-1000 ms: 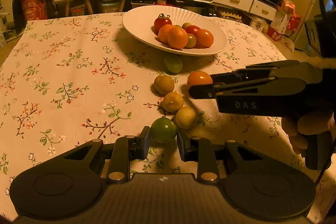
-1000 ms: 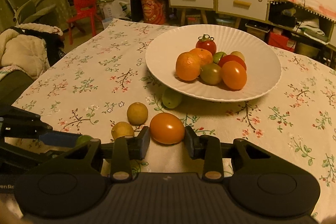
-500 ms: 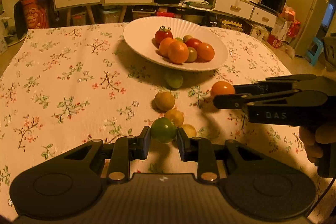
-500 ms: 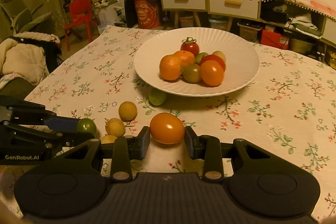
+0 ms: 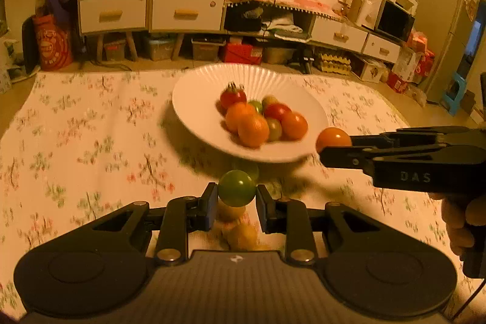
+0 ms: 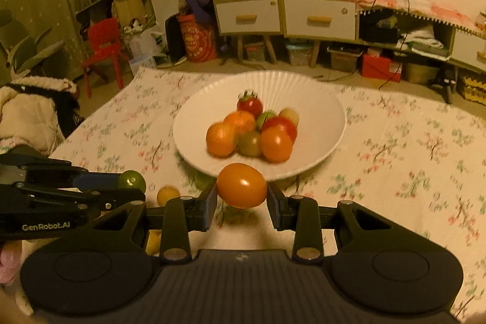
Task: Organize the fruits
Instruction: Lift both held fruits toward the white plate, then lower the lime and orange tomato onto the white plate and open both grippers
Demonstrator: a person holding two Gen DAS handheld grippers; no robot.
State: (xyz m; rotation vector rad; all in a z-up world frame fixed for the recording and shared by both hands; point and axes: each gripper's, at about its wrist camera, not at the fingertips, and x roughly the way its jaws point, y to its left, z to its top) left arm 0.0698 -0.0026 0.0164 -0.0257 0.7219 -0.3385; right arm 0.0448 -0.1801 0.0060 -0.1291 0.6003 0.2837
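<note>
My left gripper (image 5: 237,196) is shut on a green tomato (image 5: 236,187), held above the cloth just short of the white plate (image 5: 194,99). The right gripper (image 6: 242,199) is shut on an orange tomato (image 6: 241,185), close to the plate's near rim (image 6: 331,148). In the left wrist view that orange tomato (image 5: 332,138) hangs at the plate's right edge. The plate holds several red, orange and green fruits (image 6: 249,132). Small yellow fruits (image 5: 240,230) lie on the cloth below the left gripper, partly hidden by it. Another green fruit (image 5: 253,169) sits under the plate's rim.
The table wears a floral cloth (image 5: 91,141). Drawers and cluttered shelves (image 5: 182,14) stand beyond its far edge. A red chair (image 6: 104,50) and a coat on a seat (image 6: 30,111) are off the left side. A person's hand (image 5: 461,220) grips the right tool.
Both grippers rose off the cloth with their tomatoes and moved toward the plate. The yellow fruits stayed on the table.
</note>
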